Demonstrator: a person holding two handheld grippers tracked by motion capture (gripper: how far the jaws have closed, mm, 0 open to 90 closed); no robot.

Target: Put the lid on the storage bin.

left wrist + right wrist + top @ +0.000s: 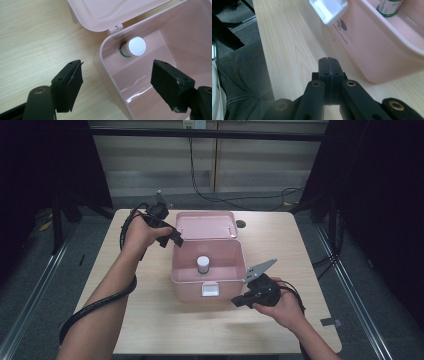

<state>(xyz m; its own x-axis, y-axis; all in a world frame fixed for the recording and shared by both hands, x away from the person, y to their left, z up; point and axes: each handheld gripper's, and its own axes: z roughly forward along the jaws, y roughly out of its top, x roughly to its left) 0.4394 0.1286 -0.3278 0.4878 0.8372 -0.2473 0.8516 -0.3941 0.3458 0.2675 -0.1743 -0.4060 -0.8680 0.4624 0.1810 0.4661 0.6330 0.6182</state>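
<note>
Small bottle (202, 264) with white cap and green band, upright on the floor of the pink box (180, 270), toward the back wall, touched by neither tool; seen from above in the left gripper view (132, 47), close to the rear corner below the hinge (115, 27); seen in part in the right gripper view (390, 7), label end down inside the box.

Box open, lid (207, 225) thrown back flat behind it, white latch (210, 289) hanging on the front wall; same latch (329, 10) near the top of the right gripper view.

Left tongs (170, 236) above the box's back left corner, released and spread wide, nothing between the pads; in their own view (117, 85) one pad over bare tabletop, the other over the box interior, rim of the box running between them.

Right tongs (239, 301) clenched on nothing, pads pressed together, low over the tabletop (150, 320) just beside the box's front right corner; in their own view (329, 67) pointed along the front wall toward the table's near edge.
</note>
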